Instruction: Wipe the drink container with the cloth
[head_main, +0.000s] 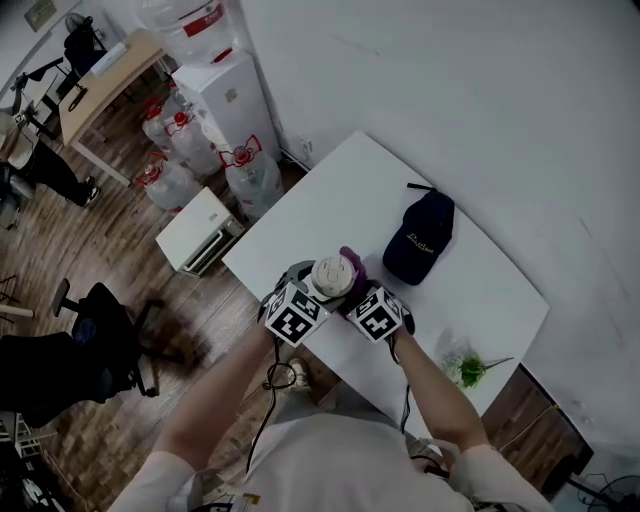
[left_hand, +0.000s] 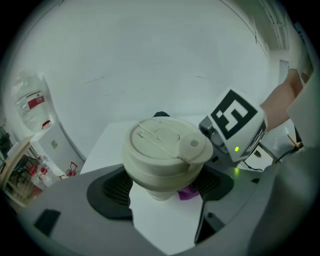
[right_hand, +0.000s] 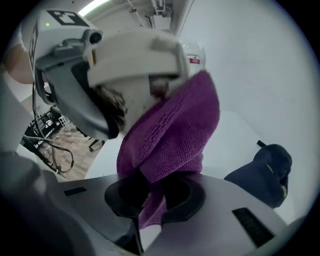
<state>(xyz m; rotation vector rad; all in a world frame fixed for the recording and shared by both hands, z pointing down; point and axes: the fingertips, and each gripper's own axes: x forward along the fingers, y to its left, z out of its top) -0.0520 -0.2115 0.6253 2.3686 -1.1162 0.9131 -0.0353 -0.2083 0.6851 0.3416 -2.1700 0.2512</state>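
Drink container (head_main: 333, 273) in my left gripper (head_main: 312, 290), cloth (right_hand: 175, 130) in my right gripper (right_hand: 154, 194), both at the near edge of the white table (head_main: 480, 290).

Left jaws stand wide with the pads pressed on the cup's sides just under its cream lid, and the cup is upright between them. Right jaws are nipped tight on the purple cloth, a fold bunched up above them and laid against the cup's side below the lid. A scrap of purple peeks out by the cup's base in the left gripper view. My two grippers sit close together, either side of the cup. Further back on the table lies a dark cap (head_main: 420, 238), and a small green sprig (head_main: 468, 368) is off to my right.
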